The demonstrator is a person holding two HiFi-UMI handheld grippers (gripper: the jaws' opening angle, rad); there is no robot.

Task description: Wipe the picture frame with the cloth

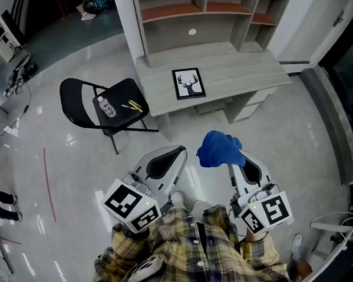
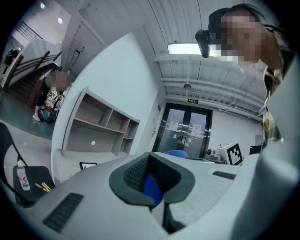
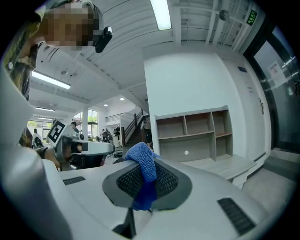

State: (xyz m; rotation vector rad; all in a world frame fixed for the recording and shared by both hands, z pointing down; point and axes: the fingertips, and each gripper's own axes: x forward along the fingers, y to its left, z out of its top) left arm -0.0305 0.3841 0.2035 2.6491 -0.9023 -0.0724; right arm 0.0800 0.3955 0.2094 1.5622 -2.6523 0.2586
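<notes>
A black picture frame (image 1: pixel 189 83) with a deer drawing lies flat on the grey wooden desk (image 1: pixel 239 70); it also shows small in the left gripper view (image 2: pixel 87 165). My right gripper (image 1: pixel 241 158) is shut on a blue cloth (image 1: pixel 219 148), which bunches up out of its jaws (image 3: pixel 143 164). My left gripper (image 1: pixel 175 150) is shut, and I see nothing held in it in the head view. Both grippers hang low in front of the person, well short of the desk and the frame.
A black folding chair (image 1: pixel 84 103) stands left of the desk with a small bottle (image 1: pixel 106 106) and pencils (image 1: pixel 133 106) on its seat. A shelf unit (image 1: pixel 201 9) rises at the desk's back. Glossy floor lies between me and the desk.
</notes>
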